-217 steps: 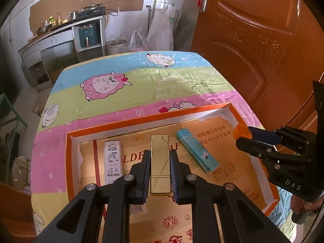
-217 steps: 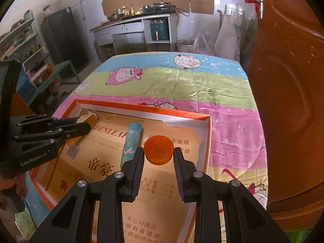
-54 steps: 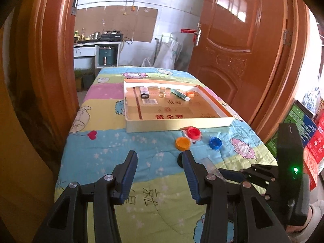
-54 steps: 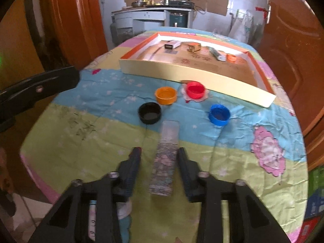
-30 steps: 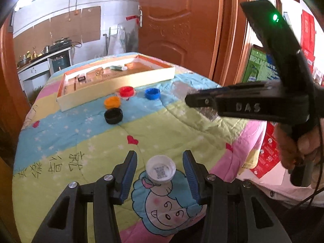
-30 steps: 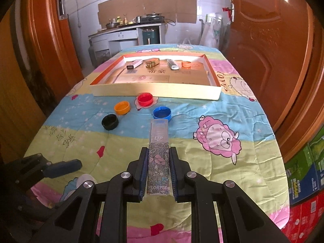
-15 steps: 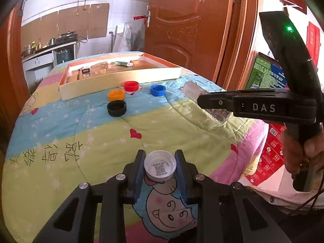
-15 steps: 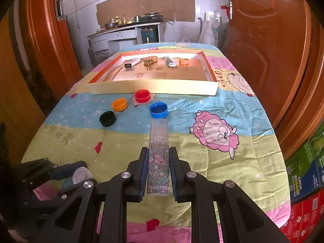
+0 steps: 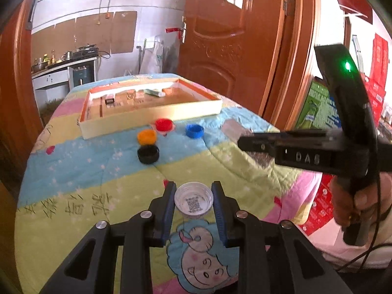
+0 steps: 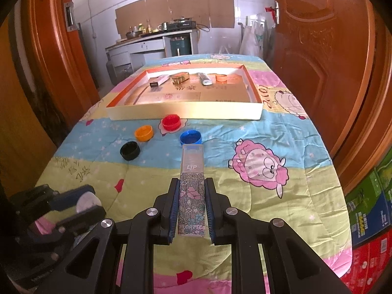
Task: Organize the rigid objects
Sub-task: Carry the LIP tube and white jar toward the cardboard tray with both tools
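A table spread with a pastel cartoon-sheep quilt [image 10: 281, 127] fills the near part of a sunlit room. Carved reddish-brown wooden doors [image 10: 318, 56] stand on the right, an orange-brown wooden door frame [image 10: 49, 49] on the left. At the far end, brown cardboard sheets [image 10: 176, 9] cover a white tiled wall [image 10: 98, 19] above a pale kitchen counter [image 10: 147, 44] crowded with pots and bottles. Green and red printed cartons [image 10: 370, 210] are stacked at the near right.

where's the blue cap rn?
Blue cap sits on the quilt just past the lip box, right of the red cap, near the tray.
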A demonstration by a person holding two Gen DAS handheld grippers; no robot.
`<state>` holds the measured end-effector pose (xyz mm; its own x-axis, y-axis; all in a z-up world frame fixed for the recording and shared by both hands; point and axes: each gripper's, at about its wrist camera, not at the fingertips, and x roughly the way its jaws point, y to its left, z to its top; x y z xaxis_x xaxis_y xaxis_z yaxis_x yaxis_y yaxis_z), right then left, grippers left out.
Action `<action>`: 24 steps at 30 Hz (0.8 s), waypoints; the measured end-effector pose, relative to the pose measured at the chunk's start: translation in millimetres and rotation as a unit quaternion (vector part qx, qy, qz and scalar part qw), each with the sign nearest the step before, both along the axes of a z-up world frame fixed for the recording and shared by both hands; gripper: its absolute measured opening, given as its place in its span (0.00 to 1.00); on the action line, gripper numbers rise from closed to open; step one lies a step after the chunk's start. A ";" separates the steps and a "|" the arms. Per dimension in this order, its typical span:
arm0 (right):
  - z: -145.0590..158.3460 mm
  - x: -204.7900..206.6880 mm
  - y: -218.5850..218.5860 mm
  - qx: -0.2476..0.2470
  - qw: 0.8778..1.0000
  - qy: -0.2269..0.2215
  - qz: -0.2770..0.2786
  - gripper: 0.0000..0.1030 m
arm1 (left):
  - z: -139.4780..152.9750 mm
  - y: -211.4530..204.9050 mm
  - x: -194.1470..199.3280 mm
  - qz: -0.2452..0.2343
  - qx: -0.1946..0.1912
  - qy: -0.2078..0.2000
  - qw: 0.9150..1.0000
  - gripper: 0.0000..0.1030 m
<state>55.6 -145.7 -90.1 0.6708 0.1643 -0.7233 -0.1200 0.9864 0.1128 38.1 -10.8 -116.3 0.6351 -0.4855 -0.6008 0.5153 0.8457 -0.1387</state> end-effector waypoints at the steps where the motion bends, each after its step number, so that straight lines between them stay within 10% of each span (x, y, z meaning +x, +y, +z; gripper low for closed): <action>1: 0.9 0.9 0.0 0.001 1.000 -0.001 0.000 0.19 | 2.5 0.8 1.5 0.002 -0.001 -0.001 1.000 0.29; 24: 14.7 31.2 -1.2 0.011 1.000 -0.012 0.003 0.19 | 35.7 13.2 45.0 0.052 -0.024 -0.006 0.998 0.29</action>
